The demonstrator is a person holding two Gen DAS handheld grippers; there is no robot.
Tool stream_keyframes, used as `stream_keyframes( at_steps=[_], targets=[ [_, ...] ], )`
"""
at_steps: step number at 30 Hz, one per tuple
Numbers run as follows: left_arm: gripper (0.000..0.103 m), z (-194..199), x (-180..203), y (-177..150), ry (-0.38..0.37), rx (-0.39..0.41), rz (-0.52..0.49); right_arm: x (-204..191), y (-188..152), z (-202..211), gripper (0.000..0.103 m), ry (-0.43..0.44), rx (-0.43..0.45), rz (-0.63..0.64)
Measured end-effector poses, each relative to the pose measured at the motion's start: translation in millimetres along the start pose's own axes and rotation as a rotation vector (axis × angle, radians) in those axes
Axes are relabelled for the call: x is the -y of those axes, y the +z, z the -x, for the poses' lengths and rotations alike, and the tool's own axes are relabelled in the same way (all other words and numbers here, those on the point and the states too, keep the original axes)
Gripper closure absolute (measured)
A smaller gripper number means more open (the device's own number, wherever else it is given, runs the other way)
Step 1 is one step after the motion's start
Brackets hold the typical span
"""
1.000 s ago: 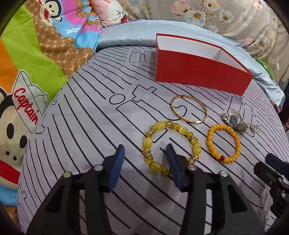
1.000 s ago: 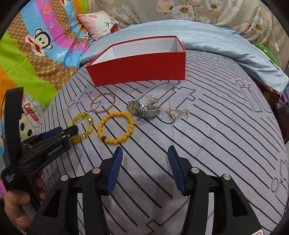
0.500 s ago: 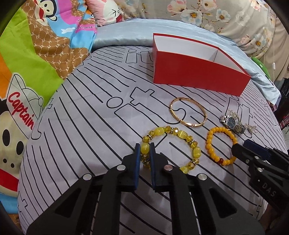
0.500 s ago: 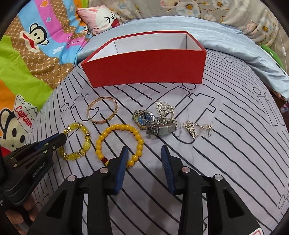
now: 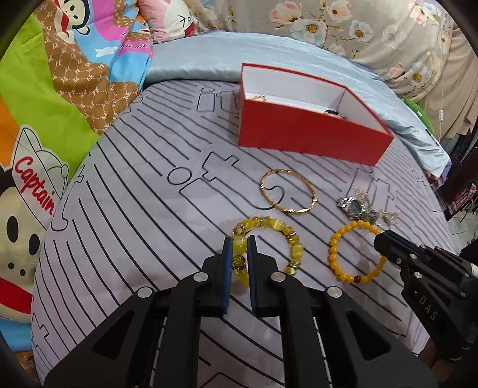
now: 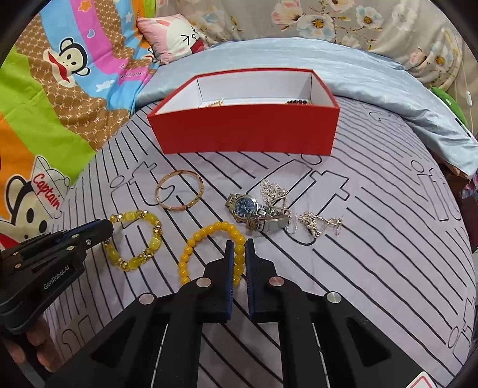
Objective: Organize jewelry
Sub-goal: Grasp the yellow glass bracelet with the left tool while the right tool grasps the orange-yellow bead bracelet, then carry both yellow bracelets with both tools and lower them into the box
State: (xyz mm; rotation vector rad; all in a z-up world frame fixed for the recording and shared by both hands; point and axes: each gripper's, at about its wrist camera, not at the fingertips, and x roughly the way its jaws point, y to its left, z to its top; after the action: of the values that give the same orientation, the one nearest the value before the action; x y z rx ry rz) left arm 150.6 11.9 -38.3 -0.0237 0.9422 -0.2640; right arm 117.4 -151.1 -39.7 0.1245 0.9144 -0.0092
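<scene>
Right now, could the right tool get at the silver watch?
Probably not yet: the right tool is shut on the orange bead bracelet. The watch lies just beyond, uncovered, so nothing else bars the way.

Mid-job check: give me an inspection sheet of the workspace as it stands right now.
Surface: striped grey bedsheet, jewelry laid loose on it.
Job's things: red box open, some pieces already inside; gold bangle, watch, silver earrings loose on the sheet.
Clutter: nothing seen.
Grippers: left gripper shut on the yellow crystal bracelet; right gripper shut on the orange bead bracelet.
Cables: white cord at far right.
Surroundings: cartoon blanket, blue quilt, floral bedding.
</scene>
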Motion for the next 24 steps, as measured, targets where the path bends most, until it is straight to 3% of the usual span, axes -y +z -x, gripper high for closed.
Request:
stream_keyframes(
  at_steps=[12,24],
  targets=[
    [0.094,54.4,30.6,28.2,-0.065,0.076,-0.062,16.6,14.1,49.9,0.096,0.006,0.095,-0.029],
    [0.094,76.1,61.1,85.3,-0.084,0.185,-0.125,38.5,73.7,77.2,0.096,0.017,0.22,-0.039]
  ],
)
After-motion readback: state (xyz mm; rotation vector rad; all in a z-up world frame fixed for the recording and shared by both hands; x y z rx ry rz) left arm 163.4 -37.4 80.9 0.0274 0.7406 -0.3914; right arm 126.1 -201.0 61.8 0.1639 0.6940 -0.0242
